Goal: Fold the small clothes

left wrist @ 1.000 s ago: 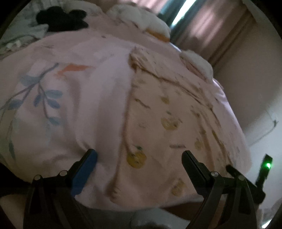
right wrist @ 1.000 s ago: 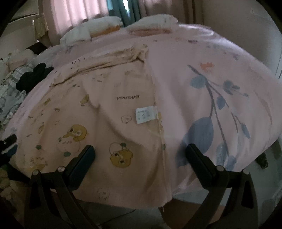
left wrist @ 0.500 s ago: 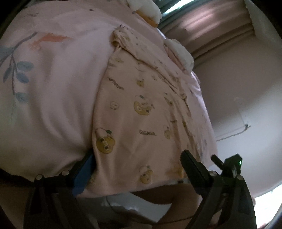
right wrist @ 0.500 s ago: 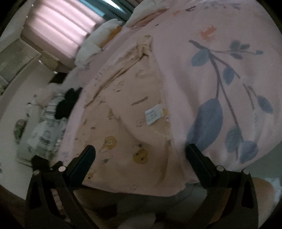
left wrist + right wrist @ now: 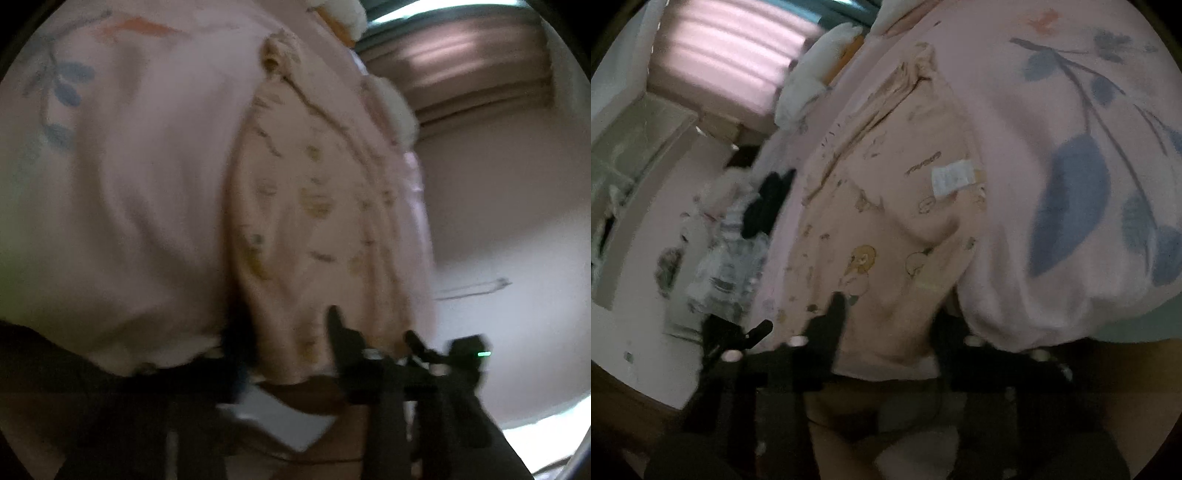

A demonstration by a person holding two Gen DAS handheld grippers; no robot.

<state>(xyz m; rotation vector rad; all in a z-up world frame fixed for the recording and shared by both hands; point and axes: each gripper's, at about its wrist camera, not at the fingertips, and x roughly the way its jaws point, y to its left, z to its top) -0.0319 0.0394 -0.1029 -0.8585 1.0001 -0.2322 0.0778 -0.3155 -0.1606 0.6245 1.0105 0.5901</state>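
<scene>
Pink bedspread [image 5: 1052, 110]; both grippers' fingers just closing on the garment [image 5: 314, 229], label [image 5: 951, 179] only rightward

— What is recorded between the fingers of the left gripper [image 5: 284, 325]?
— Soft matt cloth: a peach printed garment [image 5: 314, 229], creased at the hem.
— And beneath it?
— A pink bedcover [image 5: 1052, 155], matt woven cloth, smooth, with puckered edge.
— The fingers of the right gripper [image 5: 886, 314]?
— Black matt plastic. A white label [image 5: 951, 179], papery, is noted beyond them.
</scene>
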